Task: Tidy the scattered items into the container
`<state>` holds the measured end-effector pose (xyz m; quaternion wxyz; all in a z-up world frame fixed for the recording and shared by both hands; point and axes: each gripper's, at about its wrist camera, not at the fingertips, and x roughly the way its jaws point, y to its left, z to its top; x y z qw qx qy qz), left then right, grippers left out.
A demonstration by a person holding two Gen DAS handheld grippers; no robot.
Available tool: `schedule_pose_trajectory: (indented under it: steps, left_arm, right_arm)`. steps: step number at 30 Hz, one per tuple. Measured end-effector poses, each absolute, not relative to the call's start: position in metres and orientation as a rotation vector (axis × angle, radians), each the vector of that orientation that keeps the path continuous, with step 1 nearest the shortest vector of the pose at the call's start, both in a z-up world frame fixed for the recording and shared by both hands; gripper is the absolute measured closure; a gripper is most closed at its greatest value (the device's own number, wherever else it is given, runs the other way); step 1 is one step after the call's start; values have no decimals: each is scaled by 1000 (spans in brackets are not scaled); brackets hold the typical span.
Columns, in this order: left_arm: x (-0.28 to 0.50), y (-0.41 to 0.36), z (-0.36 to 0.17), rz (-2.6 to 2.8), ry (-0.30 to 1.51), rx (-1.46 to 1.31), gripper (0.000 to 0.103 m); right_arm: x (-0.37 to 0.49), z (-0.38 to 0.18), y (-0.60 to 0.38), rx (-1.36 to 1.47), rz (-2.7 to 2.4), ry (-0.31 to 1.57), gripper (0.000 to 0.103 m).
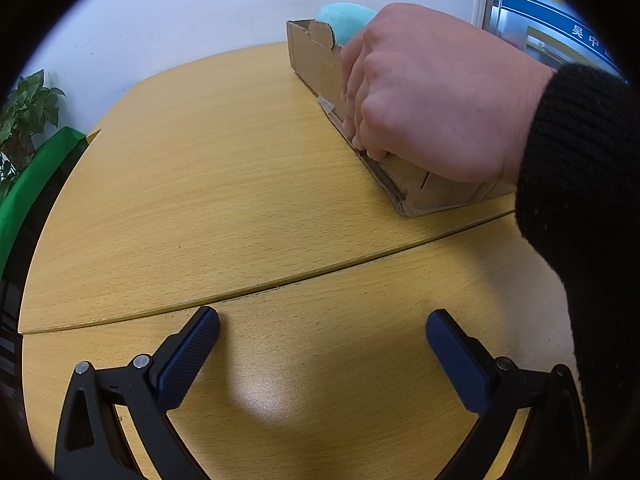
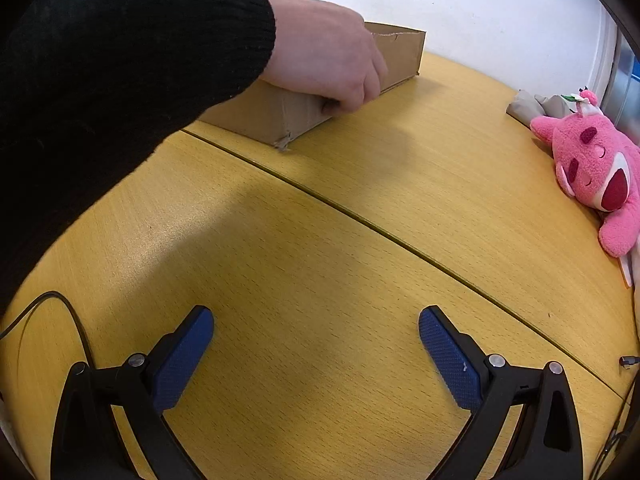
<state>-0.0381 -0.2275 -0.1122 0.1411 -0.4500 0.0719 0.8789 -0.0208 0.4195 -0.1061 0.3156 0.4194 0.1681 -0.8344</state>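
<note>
A shallow cardboard box (image 1: 312,60) stands on the wooden table at the right rear; it also shows in the right wrist view (image 2: 276,114) at the upper left. A bare hand (image 1: 420,92) in a black sleeve grips the box's near wall, also seen in the right wrist view (image 2: 328,60). A teal plush item (image 1: 346,20) sticks up from inside the box. A pink plush toy (image 2: 592,172) lies at the table's right edge. My left gripper (image 1: 322,336) is open and empty over bare table. My right gripper (image 2: 316,332) is open and empty too.
A seam (image 1: 280,284) runs across the table between two tabletop halves. A grey crumpled cloth (image 2: 536,106) lies behind the pink toy. A green object and a potted plant (image 1: 28,112) stand off the table's left edge. A black cable (image 2: 60,300) lies at the near left.
</note>
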Motion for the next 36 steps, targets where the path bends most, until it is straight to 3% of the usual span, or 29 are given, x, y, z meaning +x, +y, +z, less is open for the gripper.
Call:
schedule_pose_trajectory:
  steps: [36]
  left_arm:
    - [-41, -233, -112, 2539, 212, -1296, 0]
  right_arm:
    - [-22, -106, 420, 1102, -2195, 445, 0]
